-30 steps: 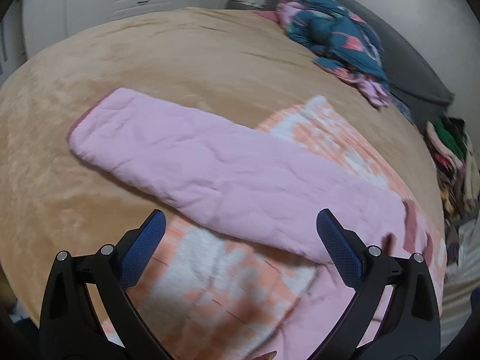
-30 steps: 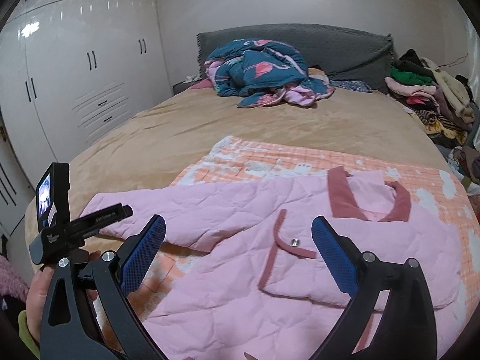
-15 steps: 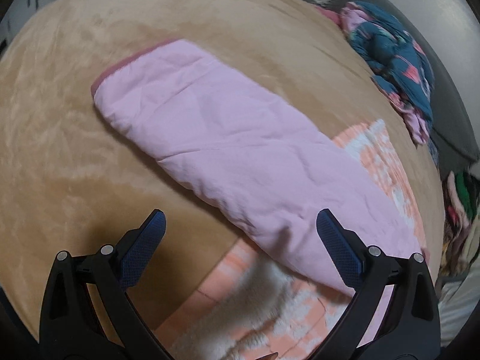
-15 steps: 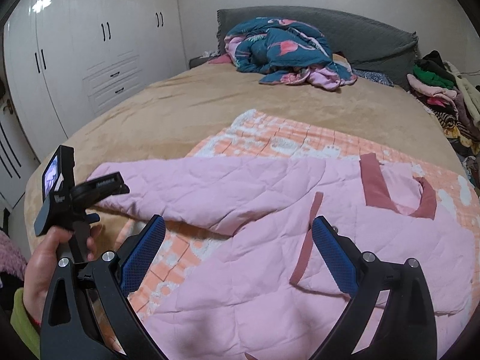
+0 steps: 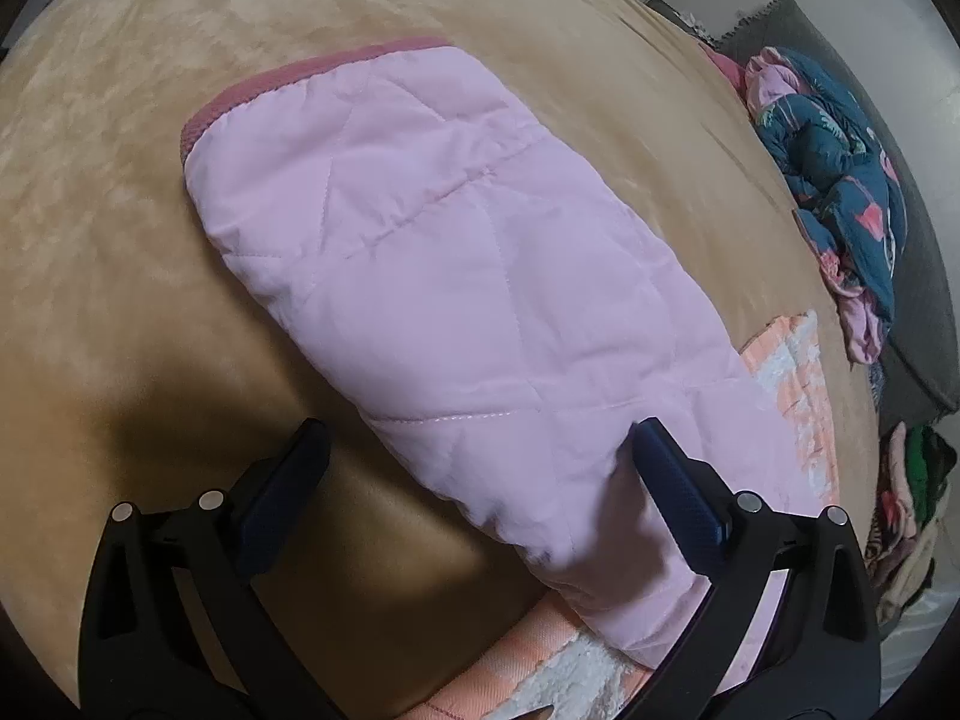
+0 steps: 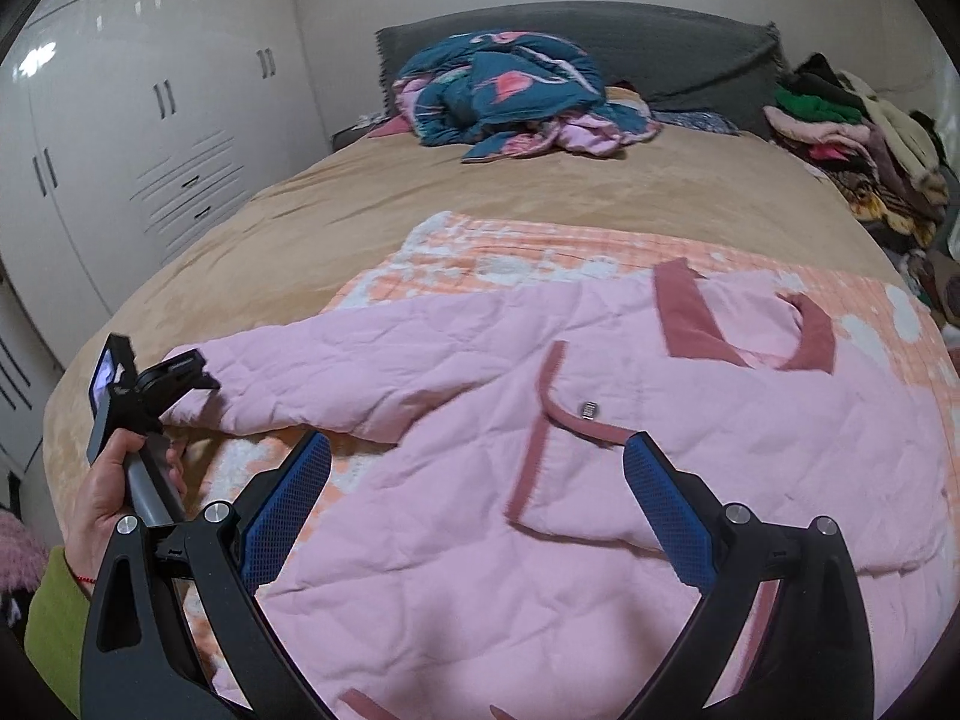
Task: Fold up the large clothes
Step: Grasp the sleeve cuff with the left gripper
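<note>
Currently, status:
Jacket [image 6: 600, 480]: spread flat on bed [image 6: 420, 204], ready for folding.
Sleeve [image 5: 456, 276]: extends toward 10 o'clock.
Left hand-held gripper [image 5: 477, 468]: fingers apart, straddling sleeve to grasp it.
Right hand-held gripper [image 6: 477, 480]: fingers apart, above jacket body.

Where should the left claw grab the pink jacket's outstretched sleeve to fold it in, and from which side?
Probably at the cuff end of the sleeve, by the darker pink cuff band. The sleeve lies flat and straight across the tan bedspread, with that end free. The left claw is open over the sleeve; come in from the cuff side and pinch the edge.
</note>
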### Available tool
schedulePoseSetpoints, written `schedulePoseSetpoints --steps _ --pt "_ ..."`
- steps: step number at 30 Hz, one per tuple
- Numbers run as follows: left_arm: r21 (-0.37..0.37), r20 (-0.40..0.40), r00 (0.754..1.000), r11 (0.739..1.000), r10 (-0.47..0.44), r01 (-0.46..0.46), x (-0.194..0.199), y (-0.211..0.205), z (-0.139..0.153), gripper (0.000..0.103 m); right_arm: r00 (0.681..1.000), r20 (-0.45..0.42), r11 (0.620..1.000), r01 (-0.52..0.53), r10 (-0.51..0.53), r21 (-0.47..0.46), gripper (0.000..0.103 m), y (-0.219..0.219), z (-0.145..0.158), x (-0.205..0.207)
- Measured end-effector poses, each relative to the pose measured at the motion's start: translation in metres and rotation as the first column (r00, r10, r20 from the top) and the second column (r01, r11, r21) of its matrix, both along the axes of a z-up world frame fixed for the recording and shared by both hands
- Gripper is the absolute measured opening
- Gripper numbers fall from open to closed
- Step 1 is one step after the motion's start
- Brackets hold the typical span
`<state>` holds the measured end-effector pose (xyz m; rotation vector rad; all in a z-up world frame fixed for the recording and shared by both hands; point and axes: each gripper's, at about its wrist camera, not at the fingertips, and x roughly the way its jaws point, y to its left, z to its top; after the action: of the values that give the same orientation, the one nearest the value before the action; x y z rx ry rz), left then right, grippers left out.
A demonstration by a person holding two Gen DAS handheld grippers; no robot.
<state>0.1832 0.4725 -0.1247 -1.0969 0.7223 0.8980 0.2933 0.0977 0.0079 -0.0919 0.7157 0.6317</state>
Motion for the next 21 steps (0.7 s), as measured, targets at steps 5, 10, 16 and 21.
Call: schedulePoseSetpoints --steps 5,10,16,21 --pt "-0.01 -0.013 1.0 1.0 0.021 -0.021 -0.008 -0.007 0.004 0.094 0.998 -0.019 0.996 0.053 -0.052 0.066 0.098 -0.023 0.002 0.007" --pt "-0.011 0.013 0.999 0.999 0.04 -0.04 -0.004 0.004 -0.003 0.094 0.999 -0.024 0.996 0.051 -0.049 0.075 0.097 -0.023 -0.002 0.008" --pt "0.052 0.083 0.997 0.999 -0.004 -0.001 -0.003 0.015 0.003 0.087 0.999 -0.013 0.996 0.048 -0.047 0.073 0.097 -0.026 -0.007 0.005" --pt "0.108 0.098 0.995 0.994 -0.014 0.003 -0.003 0.009 0.017 0.054 0.999 -0.004 0.997 0.051 -0.051 0.065 0.097 -0.031 -0.013 0.003"
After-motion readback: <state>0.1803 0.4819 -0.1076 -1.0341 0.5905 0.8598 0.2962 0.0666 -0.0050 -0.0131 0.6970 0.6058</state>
